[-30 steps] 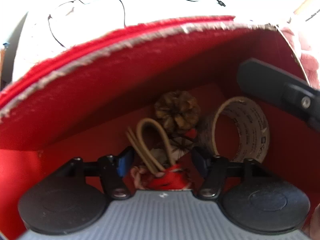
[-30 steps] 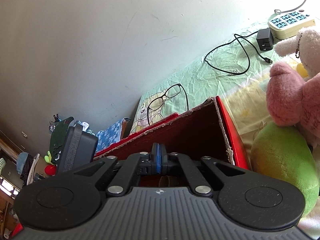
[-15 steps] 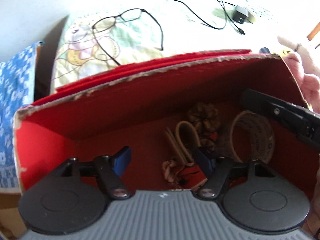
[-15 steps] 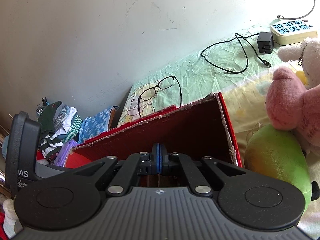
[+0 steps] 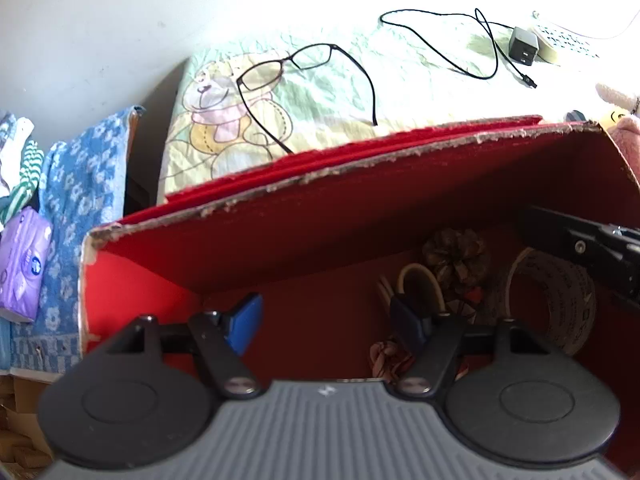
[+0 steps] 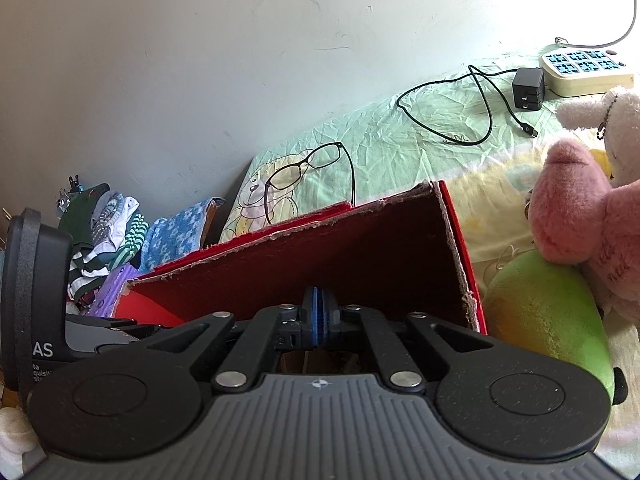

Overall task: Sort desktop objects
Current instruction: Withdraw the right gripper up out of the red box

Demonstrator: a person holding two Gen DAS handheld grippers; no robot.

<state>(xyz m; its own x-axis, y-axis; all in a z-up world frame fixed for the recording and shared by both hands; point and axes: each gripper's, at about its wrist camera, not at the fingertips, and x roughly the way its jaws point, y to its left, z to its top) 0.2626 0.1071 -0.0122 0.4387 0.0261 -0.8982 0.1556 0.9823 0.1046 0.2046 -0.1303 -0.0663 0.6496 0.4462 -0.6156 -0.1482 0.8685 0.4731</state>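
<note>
A red box [image 5: 360,216] stands open on the bed sheet; it also shows in the right wrist view [image 6: 360,240]. Inside lie a pine cone [image 5: 456,254], a tape roll [image 5: 568,304], tan rubber bands [image 5: 420,280] and a red-and-pink bundle [image 5: 386,356]. My left gripper [image 5: 326,320] is open and empty above the box's inside. My right gripper [image 6: 316,316] is shut with nothing between its pads, over the box's near rim; it shows as a black bar at the right of the left wrist view [image 5: 580,244]. Black glasses [image 5: 304,76] lie on the sheet behind the box.
A black charger with cable [image 6: 528,88] and a power strip [image 6: 584,68] lie far right by the wall. Pink and white plush toys [image 6: 580,220] and a green plush [image 6: 548,312] sit right of the box. Blue towel [image 5: 80,208], purple tissue pack [image 5: 22,260] and clothes lie left.
My left gripper has pulled up and back out of the box and opened wider; the red-and-pink bundle stays on the box floor. My right gripper has stayed shut over the rim.
</note>
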